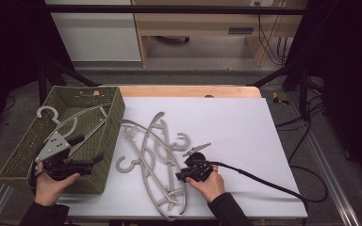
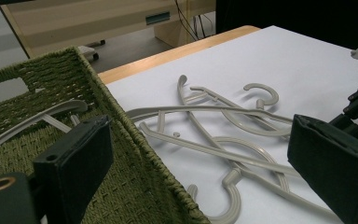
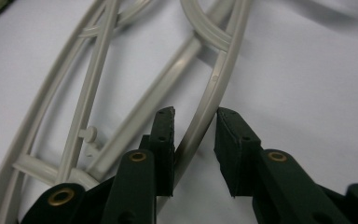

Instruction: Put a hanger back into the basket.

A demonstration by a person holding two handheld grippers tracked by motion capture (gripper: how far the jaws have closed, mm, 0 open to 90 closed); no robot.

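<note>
Table (image 1: 245, 127): white sheet over wood top, dark room, pale cabinets behind. Green woven basket (image 1: 108, 136) at left edge, 1 grey hanger (image 1: 59, 123) inside. Hanger pile (image 1: 153, 155) on sheet. Left gripper (image 1: 87, 151): wide apart, empty, above basket. Right gripper (image 3: 195, 122): part-open, jaws straddling hanger rail (image 3: 209, 100), not clamped.

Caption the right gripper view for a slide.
Right gripper, jaws open, straddling a grey hanger rail on the white table.
</note>
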